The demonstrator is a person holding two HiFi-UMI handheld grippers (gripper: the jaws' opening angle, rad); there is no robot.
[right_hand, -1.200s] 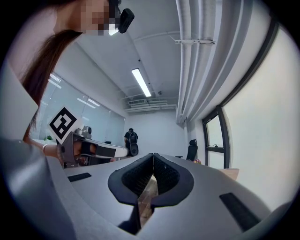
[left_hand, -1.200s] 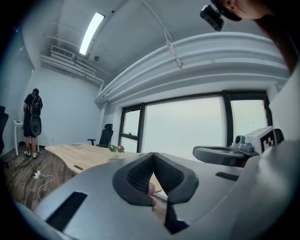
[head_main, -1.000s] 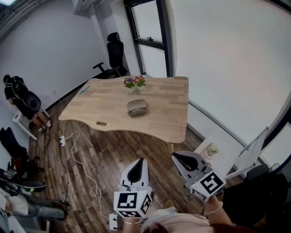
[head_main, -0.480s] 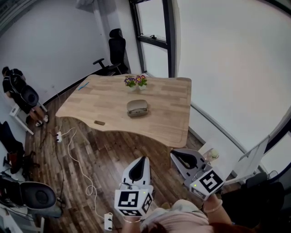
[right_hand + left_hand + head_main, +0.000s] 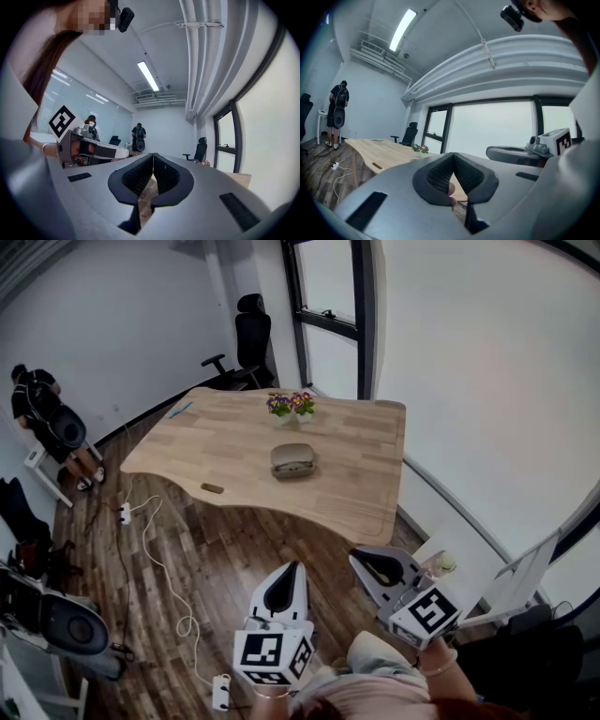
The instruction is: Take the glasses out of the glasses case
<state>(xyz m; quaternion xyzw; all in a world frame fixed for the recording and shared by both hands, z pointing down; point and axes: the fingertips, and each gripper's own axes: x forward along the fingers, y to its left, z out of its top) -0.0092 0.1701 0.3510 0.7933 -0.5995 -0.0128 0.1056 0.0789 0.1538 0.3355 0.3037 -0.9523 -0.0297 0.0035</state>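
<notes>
A closed grey-brown glasses case (image 5: 293,460) lies near the middle of the wooden table (image 5: 216,451), well ahead of both grippers. My left gripper (image 5: 283,575) is held low over the floor, jaws shut with nothing between them (image 5: 453,158). My right gripper (image 5: 367,563) is beside it, nearer the table's near right corner, also shut and holding nothing (image 5: 153,159). The glasses are not visible. In the left gripper view the table (image 5: 377,150) runs off to the left.
A small pot of flowers (image 5: 291,407) stands behind the case. A small dark object (image 5: 213,488) lies near the table's front edge and a blue pen (image 5: 180,410) at its far left. An office chair (image 5: 246,345) stands behind. A person (image 5: 42,418) stands at left. Cables (image 5: 150,549) cross the floor.
The view has shifted a little toward the table, which now sits lower and further right in the picture. Both grippers stay shut and in much the same place.
</notes>
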